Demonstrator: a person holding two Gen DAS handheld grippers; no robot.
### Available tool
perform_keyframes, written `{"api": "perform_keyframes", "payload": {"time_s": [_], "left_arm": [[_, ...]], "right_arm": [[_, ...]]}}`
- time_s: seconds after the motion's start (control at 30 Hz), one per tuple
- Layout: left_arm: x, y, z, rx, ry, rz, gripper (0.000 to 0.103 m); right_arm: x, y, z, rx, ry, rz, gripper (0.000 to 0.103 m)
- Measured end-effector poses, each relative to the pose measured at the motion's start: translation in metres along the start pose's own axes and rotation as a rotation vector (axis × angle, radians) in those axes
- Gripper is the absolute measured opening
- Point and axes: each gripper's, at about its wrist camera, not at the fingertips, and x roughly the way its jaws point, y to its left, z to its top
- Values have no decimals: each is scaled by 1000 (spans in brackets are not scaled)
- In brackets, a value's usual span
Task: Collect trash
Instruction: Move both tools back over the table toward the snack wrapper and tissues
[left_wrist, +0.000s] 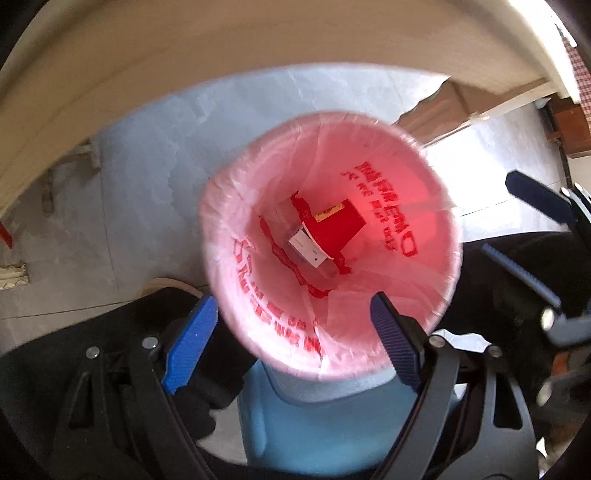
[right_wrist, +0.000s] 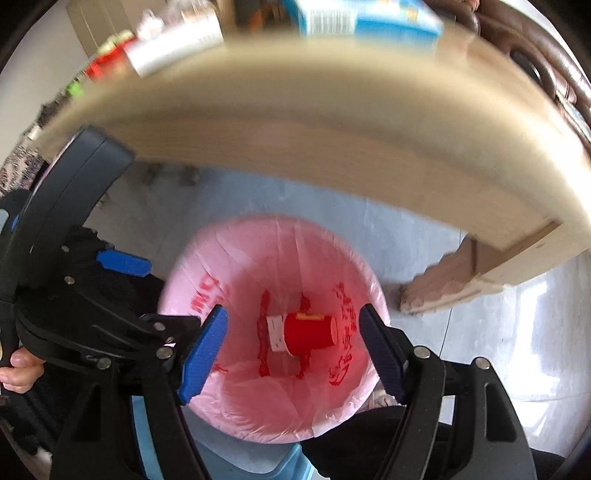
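Both grippers hang over the bin (left_wrist: 436, 206) w/ its pink liner (right_wrist: 207, 277), and nothing's held. Left gripper (left_wrist: 295, 332) points straight down, jaws spread wide, empty. Right gripper (right_wrist: 291, 343) tilts down from the near side, jaws just as wide, empty too. Trash is already in: red cup (right_wrist: 310, 332) lies on its side at the bottom, long axis running left-right in the right wrist view, mouth to the right, white card (right_wrist: 275, 332) tucked at its base. So the cup sits directly below and between both sets of fingers, neither arm clearly nearer. Table edge (right_wrist: 295, 147) looms on the far side; boxes up top look like the next pickings, prob
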Motion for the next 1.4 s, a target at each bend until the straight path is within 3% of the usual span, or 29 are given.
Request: {"api": "perform_keyframes", "payload": {"time_s": [0.17, 0.37, 0.47, 0.7, 0.8, 1.07, 1.4], "left_arm": [[-75, 14, -12, -50, -68, -7, 83], [-180, 31, 3, -91, -197, 100, 88], [-223, 32, 20, -54, -243, 118, 88], [-305, 22, 67, 103, -332, 273, 89], [-326, 17, 86, 176, -346, 317, 89], [-339, 20, 129, 348, -309, 315, 89], [-299, 31, 168, 476, -229, 391, 89]], "right_arm": [[-71, -2, 19, -26, -122, 49, 95], [-148, -6, 62, -99, -202, 21, 96], [-185, -13, 88, -108, -250, 36, 96], [-241, -34, 152, -49, -298, 95, 96], [-250, -41, 180, -30, -280, 99, 96], [-250, -52, 234, 11, -234, 128, 96], [-218, -53, 274, 21, -158, 125, 96]]}}
